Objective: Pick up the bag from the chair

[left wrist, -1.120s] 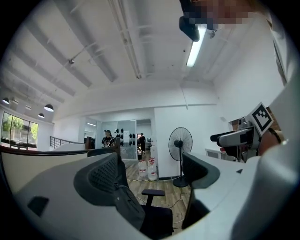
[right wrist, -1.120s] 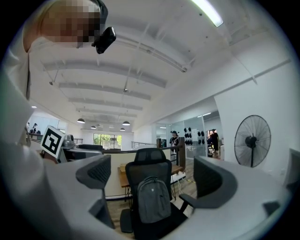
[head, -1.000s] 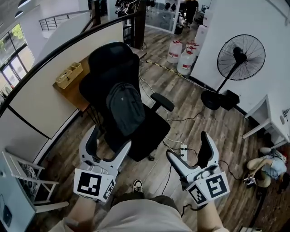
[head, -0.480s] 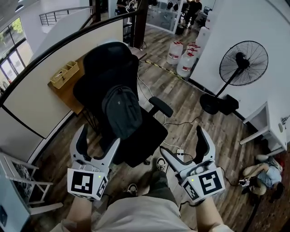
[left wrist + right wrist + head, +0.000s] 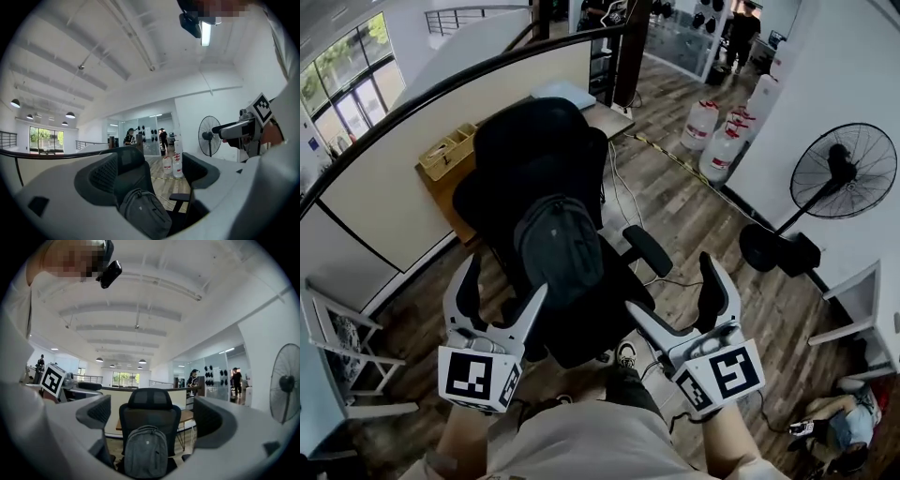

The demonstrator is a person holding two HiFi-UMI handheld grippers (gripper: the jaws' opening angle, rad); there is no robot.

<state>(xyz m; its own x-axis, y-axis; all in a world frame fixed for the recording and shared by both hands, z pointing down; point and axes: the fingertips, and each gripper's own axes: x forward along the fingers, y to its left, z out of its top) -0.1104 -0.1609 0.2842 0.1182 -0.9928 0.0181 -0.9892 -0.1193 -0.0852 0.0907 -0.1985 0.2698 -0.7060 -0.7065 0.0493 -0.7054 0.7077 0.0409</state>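
Note:
A dark grey backpack (image 5: 561, 248) stands upright on the seat of a black office chair (image 5: 546, 155), leaning on its backrest. The bag (image 5: 145, 213) shows low in the left gripper view, and again, as the backpack (image 5: 146, 451), in the right gripper view. My left gripper (image 5: 501, 292) is open, just left of and in front of the bag, apart from it. My right gripper (image 5: 682, 300) is open too, to the right of the chair's armrest (image 5: 648, 250). Neither holds anything.
A wooden desk with a yellow tray (image 5: 450, 150) stands behind the chair against a low partition. Water jugs (image 5: 715, 141) and a floor fan (image 5: 842, 178) are at the right. Cables and a power strip lie on the wood floor. A white rack (image 5: 342, 361) is at the left.
The view has shifted closer to the chair; the bag now sits between and just ahead of both open grippers. The fan has slid toward the right edge.

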